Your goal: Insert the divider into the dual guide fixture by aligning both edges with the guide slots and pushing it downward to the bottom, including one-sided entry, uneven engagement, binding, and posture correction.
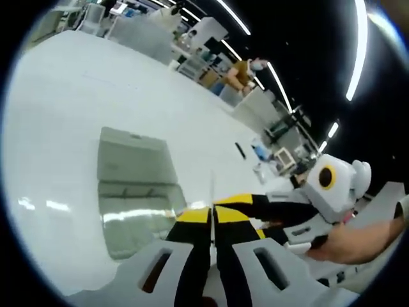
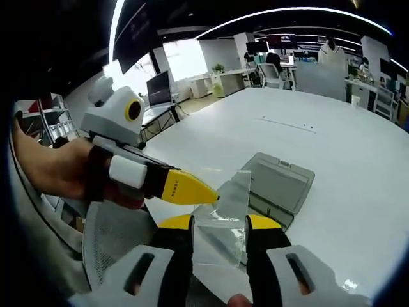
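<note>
Right claw (image 2: 219, 224): jaws part-open, yellow-tipped, closed from both sides on a clear divider (image 2: 225, 220), a transparent sheet held upright between them; grip looks firm on both faces, though the pane's lower edge is hard to trace. Left claw (image 1: 212, 215): jaws nearly together, pinching the same divider (image 1: 211, 192) edge-on, where it reads as a thin pale line rising toward 12 o'clock from the tips; in the right gripper view this left claw (image 2: 192, 190) enters from 9 o'clock, carried by a hand (image 2: 57, 173), its yellow tip touching the pane's near edge. Dual guide fixture (image 1: 135, 192): grey, glossy, lying on the white tabletop (image 1: 77, 89) at 10 o'clock of the left claw; in the right gripper view the fixture (image 2: 281, 182) sits just behind the pane, at 1 o'clock. Progress, judged: divider lifted and shared between both claws, not yet in either guide slot; alignment, entry, push-down and any correction all remain
</note>
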The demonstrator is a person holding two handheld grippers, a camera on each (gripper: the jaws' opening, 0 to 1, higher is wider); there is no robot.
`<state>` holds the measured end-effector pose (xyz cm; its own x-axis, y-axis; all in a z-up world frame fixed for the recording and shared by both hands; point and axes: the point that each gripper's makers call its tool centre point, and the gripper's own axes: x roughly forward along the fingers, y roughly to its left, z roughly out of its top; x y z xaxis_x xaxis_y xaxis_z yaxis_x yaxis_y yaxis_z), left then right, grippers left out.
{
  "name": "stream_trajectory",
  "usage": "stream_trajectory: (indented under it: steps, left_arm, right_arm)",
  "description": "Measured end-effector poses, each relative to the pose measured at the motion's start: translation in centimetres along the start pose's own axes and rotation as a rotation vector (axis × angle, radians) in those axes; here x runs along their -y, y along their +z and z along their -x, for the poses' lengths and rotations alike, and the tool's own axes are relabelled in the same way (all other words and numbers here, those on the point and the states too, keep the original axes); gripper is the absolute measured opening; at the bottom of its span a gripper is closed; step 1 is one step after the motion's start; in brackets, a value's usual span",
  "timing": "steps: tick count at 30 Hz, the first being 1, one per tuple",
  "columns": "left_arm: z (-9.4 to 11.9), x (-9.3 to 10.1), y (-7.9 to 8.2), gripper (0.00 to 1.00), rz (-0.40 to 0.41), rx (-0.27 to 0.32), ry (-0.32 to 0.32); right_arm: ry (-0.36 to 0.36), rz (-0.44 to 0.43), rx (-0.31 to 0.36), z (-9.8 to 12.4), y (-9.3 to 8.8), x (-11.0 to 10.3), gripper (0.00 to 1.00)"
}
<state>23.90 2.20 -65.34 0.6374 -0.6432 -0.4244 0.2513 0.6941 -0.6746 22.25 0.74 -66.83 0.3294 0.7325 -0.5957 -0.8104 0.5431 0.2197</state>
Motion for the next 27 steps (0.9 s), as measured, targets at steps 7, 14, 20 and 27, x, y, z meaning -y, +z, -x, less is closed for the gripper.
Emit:
stream_trajectory:
  steps: [7,14,20,27]
  left_arm:
    - [0.0,0.4,-0.1,0.00,-0.028,-0.014,-0.042]
    - [0.1,0.7,-0.3,0.00,-0.063,-0.035,-0.115]
    - [0.4,1.3,-0.1,0.00,-0.096,-0.046,-0.181]
    - [0.8,2.3,0.1,0.00,-0.128,-0.066,-0.261]
  right_arm:
    - [0.045,-0.031,0.014,0.2,0.1,-0.2,0.33]
    - [0.135,-0.070,0.011,0.8,-0.1,0.1,0.33]
    - [0.224,-0.115,0.015,1.5,-0.1,0.1,0.34]
    - [0.304,-0.107,0.009,2.1,-0.4,-0.3,0.33]
